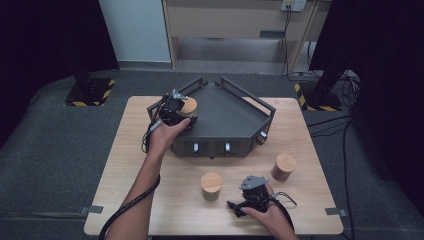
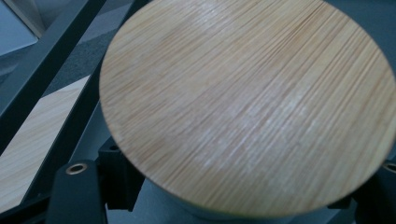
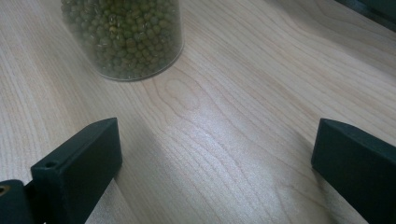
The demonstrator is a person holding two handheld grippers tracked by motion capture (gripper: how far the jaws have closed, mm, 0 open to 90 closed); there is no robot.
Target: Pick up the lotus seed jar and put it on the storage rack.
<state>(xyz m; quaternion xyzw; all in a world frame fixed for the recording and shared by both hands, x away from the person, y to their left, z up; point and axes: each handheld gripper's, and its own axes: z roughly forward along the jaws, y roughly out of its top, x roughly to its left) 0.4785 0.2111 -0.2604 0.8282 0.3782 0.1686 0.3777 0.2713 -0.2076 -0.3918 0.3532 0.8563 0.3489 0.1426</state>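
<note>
My left gripper is shut on a jar with a round bamboo lid, held over the left corner of a dark grey railed rack. In the left gripper view the lid looms close, and a black finger shows at either lower corner against the jar's side. Near the table's front edge my right gripper is open, its jaws wide apart over bare wood. A glass jar of green beans stands just beyond them, the bamboo-lidded jar to the gripper's left in the high view.
A second lidded jar with brownish contents stands on the light wooden table right of the rack. The rack's front face has two small drawer pulls. Black stands with striped bases sit on the floor behind.
</note>
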